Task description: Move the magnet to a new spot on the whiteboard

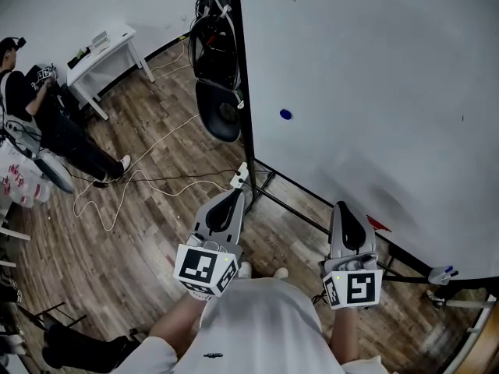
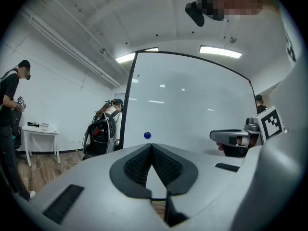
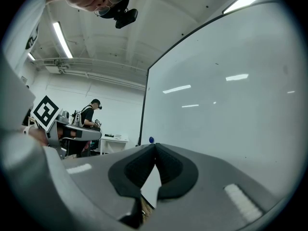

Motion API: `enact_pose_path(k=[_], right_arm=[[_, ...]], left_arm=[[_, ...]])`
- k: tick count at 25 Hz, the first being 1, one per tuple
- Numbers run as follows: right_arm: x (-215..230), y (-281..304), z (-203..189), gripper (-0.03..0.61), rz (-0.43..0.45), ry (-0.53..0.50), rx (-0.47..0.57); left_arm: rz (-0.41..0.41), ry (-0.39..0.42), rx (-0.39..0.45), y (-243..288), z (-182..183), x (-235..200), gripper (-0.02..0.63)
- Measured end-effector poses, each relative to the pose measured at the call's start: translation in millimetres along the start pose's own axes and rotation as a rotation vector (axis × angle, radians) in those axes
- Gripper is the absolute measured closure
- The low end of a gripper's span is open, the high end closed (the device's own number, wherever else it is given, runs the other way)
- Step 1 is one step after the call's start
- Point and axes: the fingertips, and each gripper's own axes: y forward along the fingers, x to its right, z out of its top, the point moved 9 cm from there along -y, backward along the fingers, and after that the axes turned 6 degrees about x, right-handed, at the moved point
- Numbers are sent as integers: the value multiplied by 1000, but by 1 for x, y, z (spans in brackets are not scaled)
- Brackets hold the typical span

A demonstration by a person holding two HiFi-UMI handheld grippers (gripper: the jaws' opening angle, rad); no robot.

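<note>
well, far to the left a person stands near a small white table, and cables loop over the wood floor. next, another person with a black backpack is just beside the left edge of the whiteboard.

the little blue round magnet sticks to the whiteboard, near that left edge. nothing touches it.

lower down, and well apart from the magnet, come the left tongs. they are pressed together with nothing between them, and they point level at the board. the right tongs are further right. they are pressed together too, hold nothing, and are also well back from the board.

this could be one of two things. the magnet may be at its old spot, waiting to be fetched. or it may be at its new spot, with the tongs back from it. i cannot tell which.

either way, it is good to hold both tongs level and off the board, so nothing bumps the magnet. the magnet is small and round, so i think any pinch on it has to come at its rim, square to the board. a crooked push would likely just slide it along.
</note>
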Motion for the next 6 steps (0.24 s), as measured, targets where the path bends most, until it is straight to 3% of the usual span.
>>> enact_pose_path(k=[6], right_arm=[[1,1,-5,583,0,-5,0]], left_arm=[[-13,4,3,2,-4,4,607]])
